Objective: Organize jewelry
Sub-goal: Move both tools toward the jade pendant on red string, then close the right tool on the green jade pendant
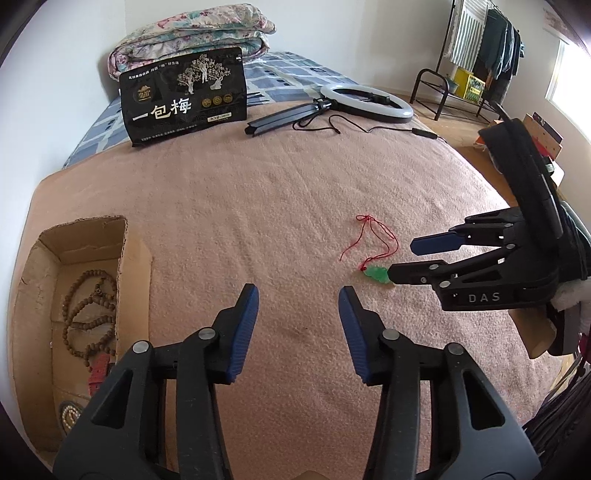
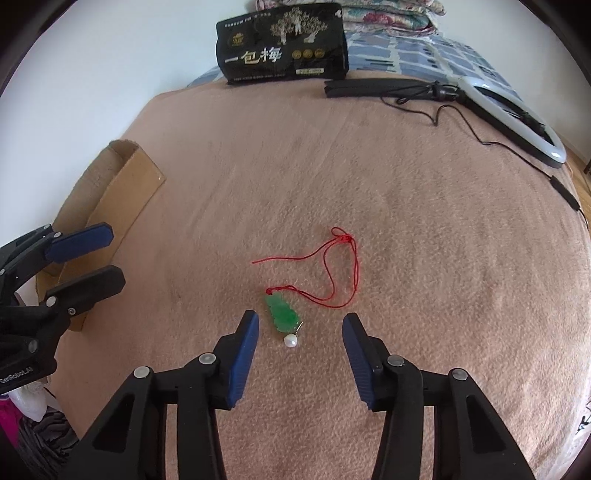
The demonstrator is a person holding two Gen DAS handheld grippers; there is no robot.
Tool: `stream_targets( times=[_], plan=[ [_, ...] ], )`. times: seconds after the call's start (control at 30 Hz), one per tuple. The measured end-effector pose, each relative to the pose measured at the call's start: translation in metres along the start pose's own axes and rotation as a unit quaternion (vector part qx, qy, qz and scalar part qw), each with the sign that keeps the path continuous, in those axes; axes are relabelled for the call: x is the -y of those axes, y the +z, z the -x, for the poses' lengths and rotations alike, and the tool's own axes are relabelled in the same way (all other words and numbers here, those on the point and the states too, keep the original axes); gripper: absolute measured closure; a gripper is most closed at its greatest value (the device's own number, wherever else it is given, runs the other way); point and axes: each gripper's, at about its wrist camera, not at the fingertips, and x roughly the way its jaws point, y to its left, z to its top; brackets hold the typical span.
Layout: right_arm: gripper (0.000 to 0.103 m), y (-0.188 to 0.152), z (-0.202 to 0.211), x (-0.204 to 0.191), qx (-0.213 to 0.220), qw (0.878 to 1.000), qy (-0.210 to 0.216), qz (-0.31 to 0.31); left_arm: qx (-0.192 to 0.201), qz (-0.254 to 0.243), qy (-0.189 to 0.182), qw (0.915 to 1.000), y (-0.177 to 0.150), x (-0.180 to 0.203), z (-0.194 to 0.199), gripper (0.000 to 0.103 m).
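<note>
A green jade pendant [image 2: 282,314] with a white pearl [image 2: 291,340] and a red cord [image 2: 332,266] lies flat on the pink blanket. My right gripper [image 2: 300,319] is open just above it. The pendant's lower end sits between the blue pads, nearer the left one, and touches neither. The left wrist view shows the pendant [image 1: 375,274] beside the right gripper [image 1: 404,258], with one finger hiding part of it. My left gripper [image 1: 298,295] is open over bare blanket, with nothing between its fingers. Left of it stands a cardboard box [image 1: 125,258] holding a wooden bead necklace [image 1: 88,306].
A red piece [image 1: 99,373] and a round beaded piece [image 1: 68,413] also lie in the box. Farther back on the bed are a black snack bag [image 1: 184,96], a ring light [image 1: 365,101] with folded tripod and cable, and a folded quilt [image 1: 192,33]. A clothes rack [image 1: 480,55] stands at the right.
</note>
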Motion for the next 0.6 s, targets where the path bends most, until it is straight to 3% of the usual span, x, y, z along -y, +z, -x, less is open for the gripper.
stream_targets(
  times=[0.6],
  plan=[
    [0.065, 0.010, -0.027, -0.012, -0.015, 0.999, -0.012, 0.038, -0.023, 0.009, 0.003, 0.9997, -0.004, -0.005, -0.019, 0.059]
  ],
)
